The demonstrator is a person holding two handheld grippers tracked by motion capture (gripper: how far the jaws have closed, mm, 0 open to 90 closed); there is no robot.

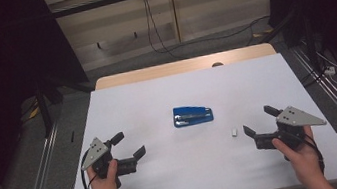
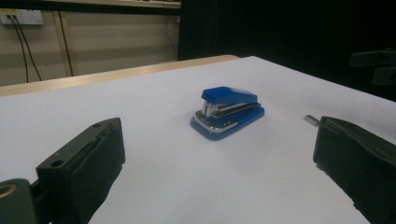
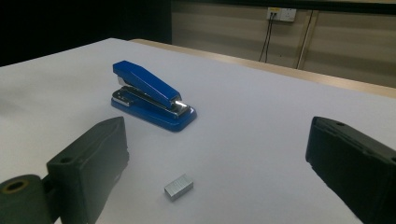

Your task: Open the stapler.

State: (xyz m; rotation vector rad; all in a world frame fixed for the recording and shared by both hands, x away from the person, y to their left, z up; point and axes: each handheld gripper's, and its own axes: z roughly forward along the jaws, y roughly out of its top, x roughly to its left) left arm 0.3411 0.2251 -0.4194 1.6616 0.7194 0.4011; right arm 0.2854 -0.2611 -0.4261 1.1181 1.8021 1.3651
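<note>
Left gripper view is cutting off the staple block [image 2: 311, 120] behind its right jaw. Glossy blue stapler [image 1: 193, 115] with chrome insides is sitting mid-table [image 1: 168, 175]. Left gripper [image 1: 128, 146] and right gripper [image 1: 260, 120] are both holding jaws apart, empty.

On the table [image 1: 170, 185] there is one blue stapler [image 1: 193, 115] and one small block of staples [image 1: 234, 131]. There are two grippers, one left gripper [image 1: 131, 144] and one right gripper [image 1: 260, 120], and each one is held by one hand.
</note>
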